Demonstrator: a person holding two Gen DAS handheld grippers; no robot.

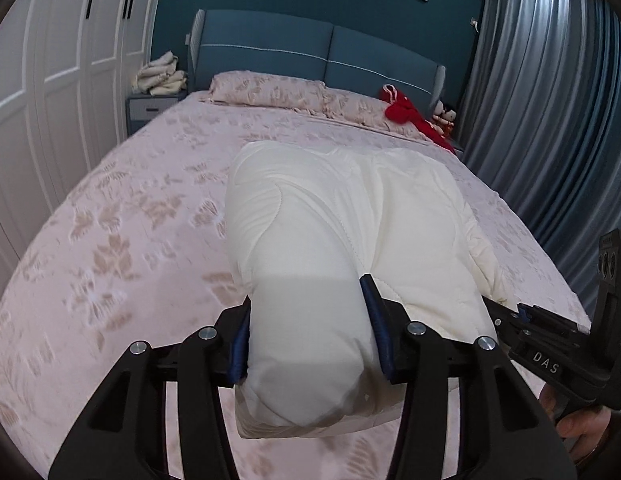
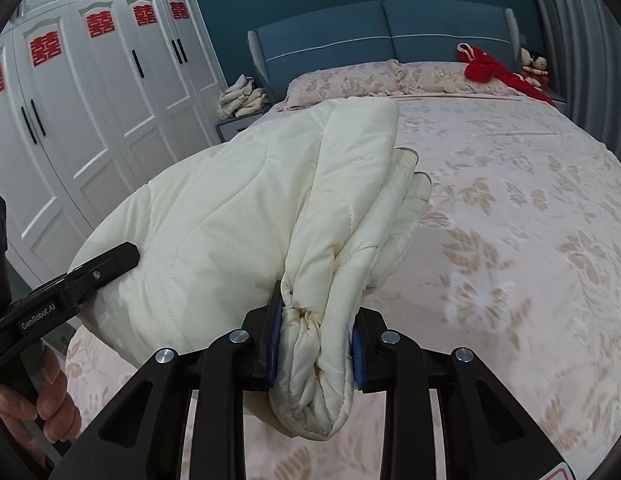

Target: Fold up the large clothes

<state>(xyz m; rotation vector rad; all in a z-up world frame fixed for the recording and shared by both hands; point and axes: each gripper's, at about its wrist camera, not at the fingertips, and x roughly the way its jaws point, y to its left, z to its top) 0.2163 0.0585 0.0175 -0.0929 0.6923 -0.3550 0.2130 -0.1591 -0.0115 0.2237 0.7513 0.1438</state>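
A cream quilted garment (image 1: 342,216), folded into a thick bundle, lies along the pink floral bed (image 1: 130,220). My left gripper (image 1: 308,320) is shut on the bundle's near rolled end. My right gripper (image 2: 316,338) is shut on the bunched layered edges of the same garment (image 2: 238,208) at its right near corner. The right gripper shows at the right edge of the left wrist view (image 1: 550,344). The left gripper shows at the left of the right wrist view (image 2: 90,276), against the garment's left side.
Pillows (image 1: 270,92) and a red garment (image 1: 406,114) lie at the blue headboard (image 1: 318,52). A nightstand with cream folded cloths (image 1: 160,74) stands left of the bed. White wardrobes (image 2: 90,100) line the left wall, grey curtains (image 1: 550,100) the right.
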